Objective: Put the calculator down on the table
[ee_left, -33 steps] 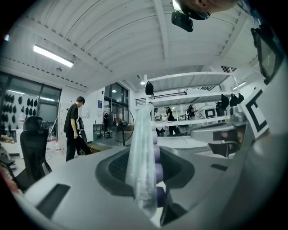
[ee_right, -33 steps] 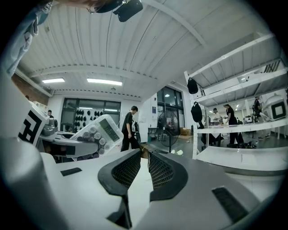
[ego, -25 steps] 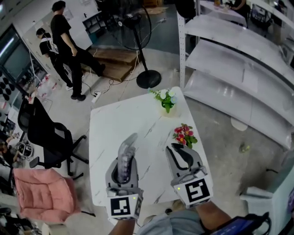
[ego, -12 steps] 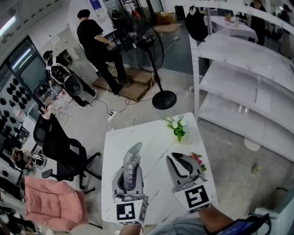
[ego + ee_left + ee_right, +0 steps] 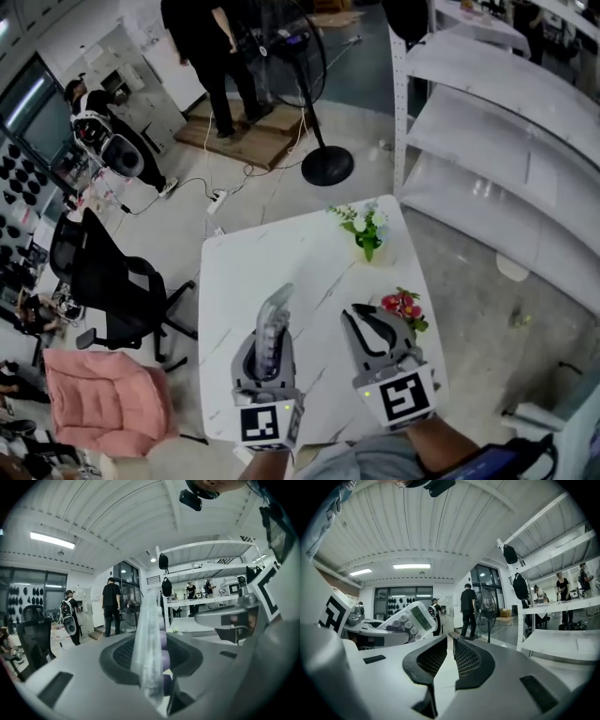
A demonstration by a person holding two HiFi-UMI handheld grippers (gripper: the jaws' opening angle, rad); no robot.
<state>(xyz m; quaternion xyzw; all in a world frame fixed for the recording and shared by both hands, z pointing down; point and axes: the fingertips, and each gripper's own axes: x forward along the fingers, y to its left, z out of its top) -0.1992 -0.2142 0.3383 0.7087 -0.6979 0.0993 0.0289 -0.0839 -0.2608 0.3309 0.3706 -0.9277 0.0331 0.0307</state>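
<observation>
A pale calculator point(image 5: 274, 319) with purple keys stands on its edge between the jaws of my left gripper point(image 5: 267, 342), which is shut on its lower end. It hangs above the near part of the white marble table point(image 5: 272, 253). In the left gripper view the calculator point(image 5: 151, 639) shows edge-on, pinched between the black pads. From the right gripper view its keys and screen point(image 5: 410, 618) face me at the left. My right gripper point(image 5: 356, 315) hovers beside it on the right, its tips point(image 5: 451, 641) together with nothing between them.
A green plant in a vase point(image 5: 367, 230) stands at the table's far right, and red flowers point(image 5: 404, 305) lie just ahead of my right gripper. A black office chair point(image 5: 112, 281) and a pink cushion point(image 5: 103, 394) are left of the table. White shelves point(image 5: 497, 112) and a floor fan point(image 5: 323, 141) stand behind.
Both grippers have slid a little across the table with the calculator still held. The head view has swung, and the person in black has walked over to the fan.
</observation>
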